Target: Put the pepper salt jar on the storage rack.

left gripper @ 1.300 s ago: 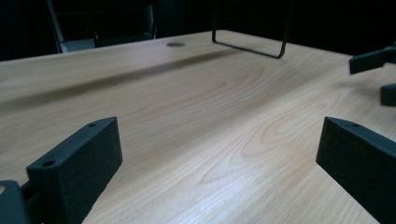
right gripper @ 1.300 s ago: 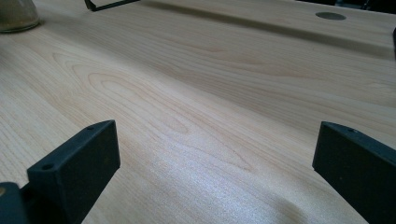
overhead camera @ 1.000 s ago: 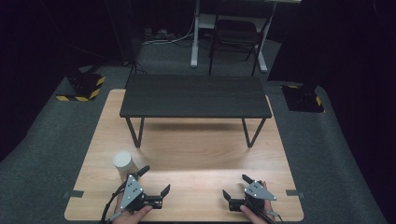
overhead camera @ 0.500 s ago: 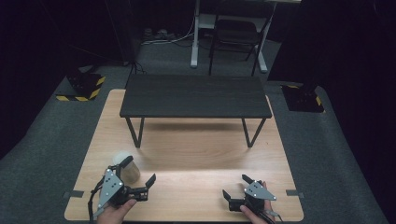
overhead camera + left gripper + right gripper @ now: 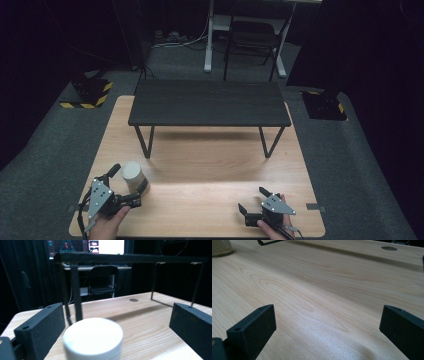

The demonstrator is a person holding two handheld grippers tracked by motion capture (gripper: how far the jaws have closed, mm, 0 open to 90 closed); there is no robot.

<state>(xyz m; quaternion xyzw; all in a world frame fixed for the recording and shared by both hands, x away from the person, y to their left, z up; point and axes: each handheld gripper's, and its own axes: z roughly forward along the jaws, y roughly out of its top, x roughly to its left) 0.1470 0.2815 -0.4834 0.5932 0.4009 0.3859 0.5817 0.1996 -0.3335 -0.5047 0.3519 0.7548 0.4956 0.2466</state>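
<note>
A white round container stands on the wooden table at the front left. My left gripper is open, one jaw on each side of the container without closing on it. In the left gripper view the container sits low between the two wide-apart jaws of my left gripper. My right gripper rests open at the front right, over bare wood. In the right gripper view nothing lies between the jaws of my right gripper; the container's base shows far off at top left.
A low black bench on thin metal legs stands across the back half of the table, with open wood under and in front of it. One bench leg rises just beyond the container. Chair and desk stand on the floor behind.
My left gripper has swung left and forward from beside the container, and its jaws now straddle it. The right gripper has stayed where it was.
</note>
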